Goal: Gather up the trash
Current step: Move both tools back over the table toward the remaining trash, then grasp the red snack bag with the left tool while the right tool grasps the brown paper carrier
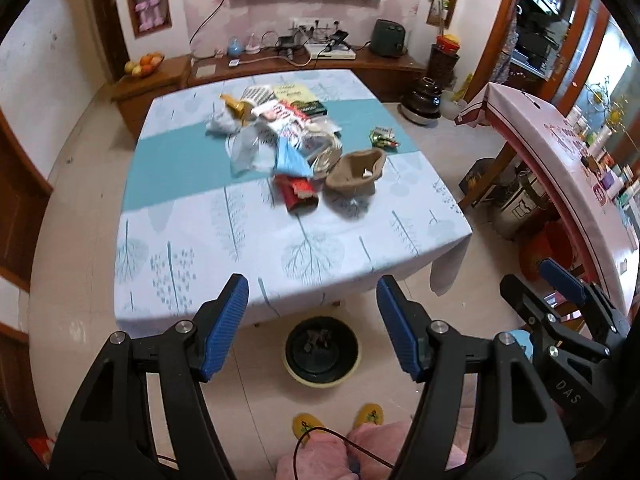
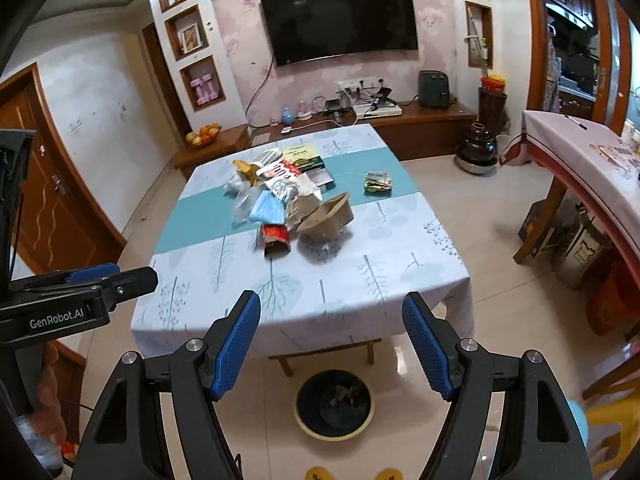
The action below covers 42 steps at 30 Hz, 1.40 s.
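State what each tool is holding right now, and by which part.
Nothing is held. The left tool and the right tool both stand open and empty, short of the trash pile on the tree-print tablecloth.

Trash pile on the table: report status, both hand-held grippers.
Left hand-held gripper open, empty. Right hand-held gripper open, empty. Trash pile untouched mid-table; bin on floor at near table edge. Nothing blocking.
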### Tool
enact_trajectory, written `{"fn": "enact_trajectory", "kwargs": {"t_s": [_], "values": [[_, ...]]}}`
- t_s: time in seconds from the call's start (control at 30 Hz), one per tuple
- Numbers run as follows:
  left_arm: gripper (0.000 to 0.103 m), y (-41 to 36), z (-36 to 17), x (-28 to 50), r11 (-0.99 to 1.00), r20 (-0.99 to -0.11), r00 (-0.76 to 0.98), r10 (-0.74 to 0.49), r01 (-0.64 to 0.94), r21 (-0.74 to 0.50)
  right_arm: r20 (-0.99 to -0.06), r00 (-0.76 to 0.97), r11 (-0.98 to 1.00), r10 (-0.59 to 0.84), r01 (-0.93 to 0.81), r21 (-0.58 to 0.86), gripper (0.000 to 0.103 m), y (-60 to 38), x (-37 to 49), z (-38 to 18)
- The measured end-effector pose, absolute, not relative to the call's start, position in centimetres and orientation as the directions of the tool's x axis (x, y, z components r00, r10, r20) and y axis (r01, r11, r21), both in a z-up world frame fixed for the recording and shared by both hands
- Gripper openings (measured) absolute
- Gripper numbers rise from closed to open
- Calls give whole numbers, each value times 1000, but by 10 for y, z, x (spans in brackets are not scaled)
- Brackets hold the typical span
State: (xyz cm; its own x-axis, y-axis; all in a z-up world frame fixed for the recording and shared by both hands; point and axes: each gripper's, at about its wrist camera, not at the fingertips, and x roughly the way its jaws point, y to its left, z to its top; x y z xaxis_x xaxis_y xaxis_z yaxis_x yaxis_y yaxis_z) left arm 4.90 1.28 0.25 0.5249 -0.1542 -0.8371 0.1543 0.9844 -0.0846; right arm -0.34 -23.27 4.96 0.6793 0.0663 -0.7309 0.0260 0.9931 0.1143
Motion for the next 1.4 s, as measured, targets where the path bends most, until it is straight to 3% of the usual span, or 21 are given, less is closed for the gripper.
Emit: {"fn": "enact_trajectory", "kwargs": {"t_s": [0.37,0.9,1.2,1.4], "values": [[64,-8,-22,112,988,-861,491,-133,139,-73,-780,622,992,71,39,121,75,-254,64,24],[64,-24,-130,239,982,-926,376,-41,-156,-107,-881,372,956,292,-147,255,75,-303,258,-64],[64,-8,-194,285,936,-954,296,-56,-317,-153,-866,225,895,446,-106,433,75,-294,331,-119],[64,4,-216,301,911,-962,264,-63,-379,-163,-878,150,891,454,-56,451,74,-284,356,-151]]}}
